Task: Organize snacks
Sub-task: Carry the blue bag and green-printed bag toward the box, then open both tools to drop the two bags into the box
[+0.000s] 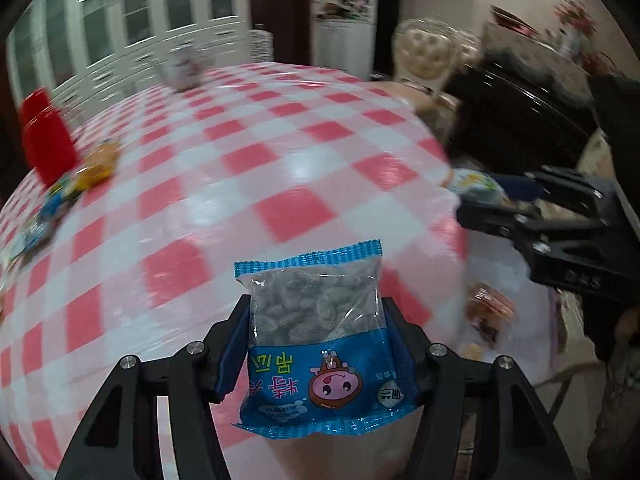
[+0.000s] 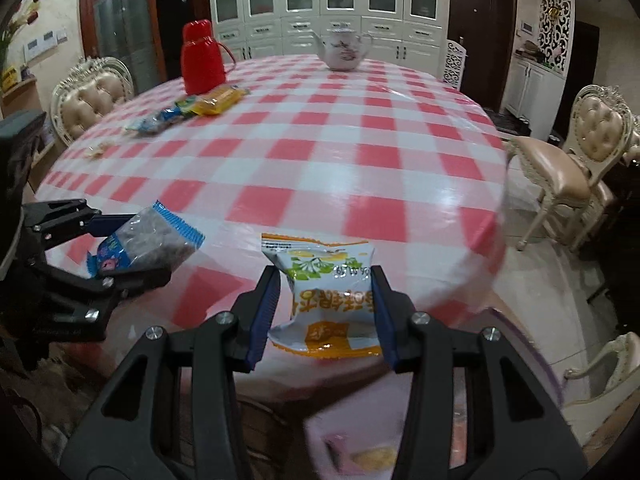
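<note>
Nearest the lens: blue packet pinched between the pads of the left gripper, long axis running out along the fingers, held above the near table edge. Right gripper pinches a yellow-and-white packet the same way. Snack row lies far-left by the red flask; left hand looks the nearer, judging by position. Right view alone shows the teapot sharply and more snacks below the table edge.
</note>
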`<state>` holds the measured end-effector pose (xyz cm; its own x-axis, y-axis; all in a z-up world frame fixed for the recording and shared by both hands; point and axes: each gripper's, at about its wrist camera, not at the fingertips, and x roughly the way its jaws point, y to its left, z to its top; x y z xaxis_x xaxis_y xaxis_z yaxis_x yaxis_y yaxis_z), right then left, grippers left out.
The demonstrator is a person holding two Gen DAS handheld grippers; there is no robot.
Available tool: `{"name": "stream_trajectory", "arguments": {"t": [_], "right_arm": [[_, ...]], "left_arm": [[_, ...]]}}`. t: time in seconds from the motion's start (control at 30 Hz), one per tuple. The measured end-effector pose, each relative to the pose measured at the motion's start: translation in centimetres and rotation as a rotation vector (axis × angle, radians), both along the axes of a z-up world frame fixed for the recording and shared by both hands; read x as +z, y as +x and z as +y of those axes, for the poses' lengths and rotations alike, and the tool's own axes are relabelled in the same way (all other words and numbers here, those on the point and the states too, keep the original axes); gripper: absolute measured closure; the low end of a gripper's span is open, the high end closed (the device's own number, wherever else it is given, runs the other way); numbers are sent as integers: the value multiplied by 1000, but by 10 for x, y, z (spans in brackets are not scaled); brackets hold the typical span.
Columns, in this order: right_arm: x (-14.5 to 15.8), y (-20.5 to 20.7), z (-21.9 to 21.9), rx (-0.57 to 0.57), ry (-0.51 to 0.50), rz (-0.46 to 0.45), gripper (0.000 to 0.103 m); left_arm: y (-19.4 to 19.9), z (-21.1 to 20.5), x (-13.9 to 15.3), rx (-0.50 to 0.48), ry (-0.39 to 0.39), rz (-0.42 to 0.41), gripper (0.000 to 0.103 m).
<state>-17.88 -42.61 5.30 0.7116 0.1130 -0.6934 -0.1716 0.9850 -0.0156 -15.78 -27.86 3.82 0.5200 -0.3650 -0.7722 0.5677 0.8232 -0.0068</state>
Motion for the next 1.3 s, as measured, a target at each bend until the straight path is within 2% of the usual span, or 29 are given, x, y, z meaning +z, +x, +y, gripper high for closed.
{"name": "stream_trajectory", "arguments": {"t": [0.3, 0.43, 0.5, 0.57, 0.6, 0.63, 0.7, 0.8, 0.93, 1.07, 1.13, 1.2, 1.3], "right_arm": [[-13, -11, -62, -44, -145, 60, 54], [-23, -31, -82, 16, -255, 83, 54], [-32, -37, -93, 16, -302, 127, 54], [-39, -40, -104, -12, -335, 163, 53], [-42, -40, -113, -42, -347, 175, 49], [-44, -40, -122, -80, -353, 182, 37], [-46, -38, -132, -130, -359, 196, 33], [-44, -35, -139, -167, -345, 191, 33], [-26, -30, -116, -138, -290, 89, 33], [-6, -6, -70, -78, -114, -32, 33], [4, 7, -47, -49, -12, -62, 31], [10, 31, -23, -9, 115, -41, 29], [12, 69, 20, 38, 168, 20, 28]], "left_arm": [[-28, -72, 3, -232, -11, 37, 41], [-42, -101, -5, -341, -21, 86, 41], [-46, -113, -10, -401, -57, 131, 39], [-49, -125, -14, -447, -128, 156, 36], [-50, -130, -15, -458, -137, 160, 31], [-51, -135, -16, -464, -138, 160, 30], [-49, -135, -13, -457, -148, 146, 30], [-37, -116, -9, -405, -160, 109, 30], [-15, -60, 0, -245, -163, 31, 30], [10, 6, 13, -56, -148, -45, 29], [21, 42, 18, 38, -148, -56, 24], [35, 85, 20, 143, -141, -75, 20], [53, 142, 14, 290, -83, -87, 20]]}}
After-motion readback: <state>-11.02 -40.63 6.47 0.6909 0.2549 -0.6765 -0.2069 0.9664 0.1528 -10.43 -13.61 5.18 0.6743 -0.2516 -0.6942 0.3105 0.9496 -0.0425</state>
